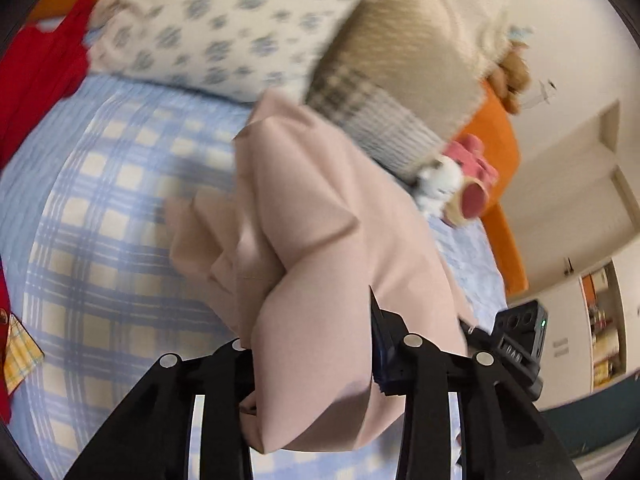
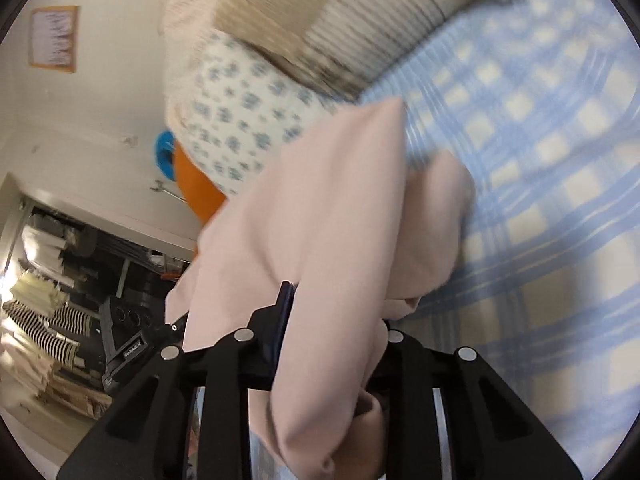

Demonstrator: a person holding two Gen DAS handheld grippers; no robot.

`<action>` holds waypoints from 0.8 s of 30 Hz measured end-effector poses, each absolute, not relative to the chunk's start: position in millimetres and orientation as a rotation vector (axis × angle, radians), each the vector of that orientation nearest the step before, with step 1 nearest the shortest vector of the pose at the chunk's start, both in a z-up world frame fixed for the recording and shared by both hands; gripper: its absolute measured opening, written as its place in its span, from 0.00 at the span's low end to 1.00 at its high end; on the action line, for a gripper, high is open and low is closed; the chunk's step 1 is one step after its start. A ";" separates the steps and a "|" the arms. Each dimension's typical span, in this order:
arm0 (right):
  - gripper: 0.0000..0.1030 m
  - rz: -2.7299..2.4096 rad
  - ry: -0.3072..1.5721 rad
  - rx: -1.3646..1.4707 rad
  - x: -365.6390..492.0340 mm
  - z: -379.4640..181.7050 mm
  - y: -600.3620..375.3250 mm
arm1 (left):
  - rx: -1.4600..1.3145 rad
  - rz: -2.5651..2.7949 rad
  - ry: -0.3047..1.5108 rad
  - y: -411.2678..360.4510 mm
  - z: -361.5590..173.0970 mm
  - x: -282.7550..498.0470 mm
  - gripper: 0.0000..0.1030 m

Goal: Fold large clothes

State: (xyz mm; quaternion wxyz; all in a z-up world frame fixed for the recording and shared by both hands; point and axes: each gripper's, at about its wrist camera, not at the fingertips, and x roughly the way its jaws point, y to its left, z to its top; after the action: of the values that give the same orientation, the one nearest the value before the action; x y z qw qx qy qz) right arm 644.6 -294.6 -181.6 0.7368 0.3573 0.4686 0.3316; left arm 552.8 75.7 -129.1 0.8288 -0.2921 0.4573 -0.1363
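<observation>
A pale pink garment (image 1: 312,216) hangs bunched above a bed with a blue and cream checked cover (image 1: 104,208). My left gripper (image 1: 316,344) is shut on a thick fold of it, and the cloth fills the space between the jaws. In the right wrist view the same pink garment (image 2: 332,216) rises from my right gripper (image 2: 332,320), which is shut on another fold. The cloth hides most of the fingertips. One dark finger (image 2: 286,300) shows to the left of the fabric. The other gripper's body (image 1: 516,344) appears at the right edge of the left wrist view.
A dotted white pillow (image 1: 208,20) and a beige striped cushion (image 1: 392,80) lie at the head of the bed. Red clothing (image 1: 36,72) sits at the left, and soft toys (image 1: 452,180) lie by the orange bed frame (image 1: 496,140). Shelves with folded laundry (image 2: 36,312) stand beside the bed.
</observation>
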 end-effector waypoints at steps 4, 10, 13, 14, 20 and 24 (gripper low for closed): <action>0.26 0.709 0.926 0.759 615.3 -125.1 -362.3 | -0.558 -0.388 0.922 5.8 -82.5 534.2 0.37; 0.26 0.597 0.753 0.701 536.1 -40.2 -518.5 | -0.473 -0.587 0.847 -140.9 -8.0 501.0 0.37; 0.26 0.501 0.688 0.663 475.3 -6.3 -609.1 | -0.406 -0.733 0.810 -233.6 22.2 470.0 0.37; 0.26 0.469 0.673 0.658 455.2 -0.7 -632.5 | -0.393 -0.782 0.803 -262.4 27.0 459.7 0.37; 0.26 0.249 0.609 0.634 310.5 5.0 -772.9 | -0.324 -1.033 0.817 -421.4 19.0 381.0 0.37; 0.26 0.164 0.590 0.666 246.2 -29.1 -829.1 | -0.329 -1.113 0.869 -488.9 -28.1 343.9 0.37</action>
State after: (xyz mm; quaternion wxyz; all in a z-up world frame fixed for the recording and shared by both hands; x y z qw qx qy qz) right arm 246.2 -829.1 -29.1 0.8994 0.3216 0.2852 0.0791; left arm 343.9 -488.9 -28.1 0.7485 -0.1503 0.3975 -0.5090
